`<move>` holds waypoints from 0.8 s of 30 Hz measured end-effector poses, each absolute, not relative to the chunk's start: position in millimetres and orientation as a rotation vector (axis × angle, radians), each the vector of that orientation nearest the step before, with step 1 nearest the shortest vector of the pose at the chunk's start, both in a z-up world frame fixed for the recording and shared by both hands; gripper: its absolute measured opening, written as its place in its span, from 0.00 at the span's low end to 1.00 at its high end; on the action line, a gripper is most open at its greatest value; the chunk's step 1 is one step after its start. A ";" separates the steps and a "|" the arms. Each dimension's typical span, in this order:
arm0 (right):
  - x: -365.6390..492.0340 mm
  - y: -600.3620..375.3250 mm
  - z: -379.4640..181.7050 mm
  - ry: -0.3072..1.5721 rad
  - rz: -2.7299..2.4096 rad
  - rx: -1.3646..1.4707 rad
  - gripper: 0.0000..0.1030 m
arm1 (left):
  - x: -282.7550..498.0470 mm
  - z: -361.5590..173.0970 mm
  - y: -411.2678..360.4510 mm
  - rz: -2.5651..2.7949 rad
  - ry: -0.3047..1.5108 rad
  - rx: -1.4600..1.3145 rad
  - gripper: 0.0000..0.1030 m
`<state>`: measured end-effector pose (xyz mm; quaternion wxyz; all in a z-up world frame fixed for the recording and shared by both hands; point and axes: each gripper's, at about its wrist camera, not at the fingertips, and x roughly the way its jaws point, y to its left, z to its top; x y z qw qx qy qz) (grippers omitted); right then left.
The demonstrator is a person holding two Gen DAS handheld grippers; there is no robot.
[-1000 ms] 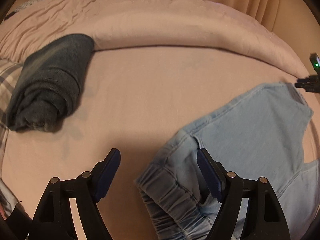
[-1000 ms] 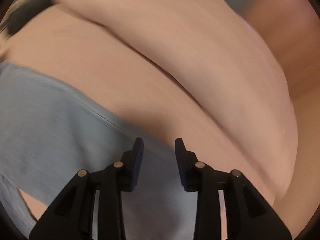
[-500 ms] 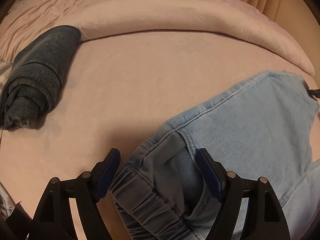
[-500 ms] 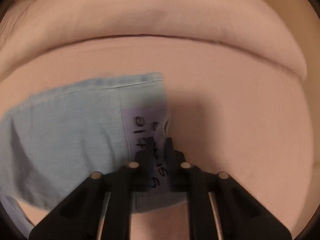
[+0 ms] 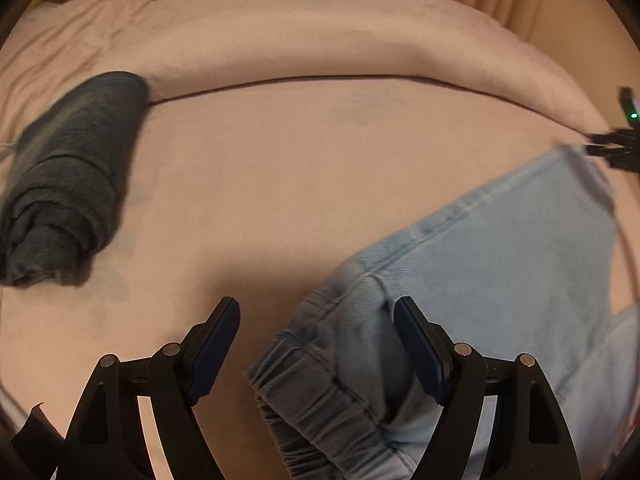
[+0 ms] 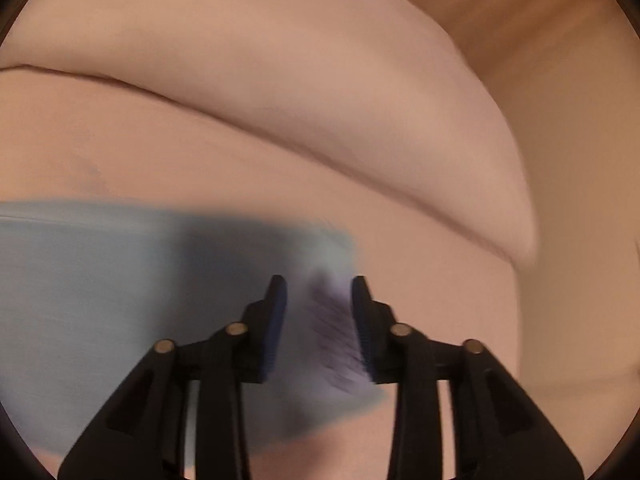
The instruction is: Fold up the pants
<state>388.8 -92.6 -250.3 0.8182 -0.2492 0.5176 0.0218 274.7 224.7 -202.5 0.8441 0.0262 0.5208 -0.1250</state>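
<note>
Light blue denim pants (image 5: pixel 500 264) lie on the pink bed, waistband (image 5: pixel 320 396) nearest the left wrist camera. My left gripper (image 5: pixel 316 344) is open, its fingers astride the elastic waistband without touching it. In the right wrist view my right gripper (image 6: pixel 318 312) is open just above the pants' leg end (image 6: pixel 120 300), over a pale lilac label (image 6: pixel 332 320) with blurred handwriting. The right gripper also shows in the left wrist view (image 5: pixel 612 148) at the far right by the hem.
A rolled dark grey garment (image 5: pixel 68 176) lies at the left on the bed sheet (image 5: pixel 280 168). A long pink bolster or folded duvet (image 5: pixel 320 40) runs along the back. Curtains hang behind it.
My right gripper was shut on the labelled leg end half a second ago and has opened, releasing it. The left gripper stays open and has shifted left of the waistband.
</note>
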 end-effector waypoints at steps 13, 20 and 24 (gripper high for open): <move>376.8 207.7 -345.0 1.191 0.732 -0.882 0.41 | 300.2 -223.4 211.2 -0.380 1.228 0.083 0.56; 363.3 244.2 -360.1 1.189 0.715 -0.969 0.07 | 284.9 -205.7 210.5 -0.335 1.164 0.123 0.19; 336.6 220.4 -343.8 1.067 0.629 -0.964 0.05 | 268.5 -176.6 204.3 -0.293 1.054 0.205 0.18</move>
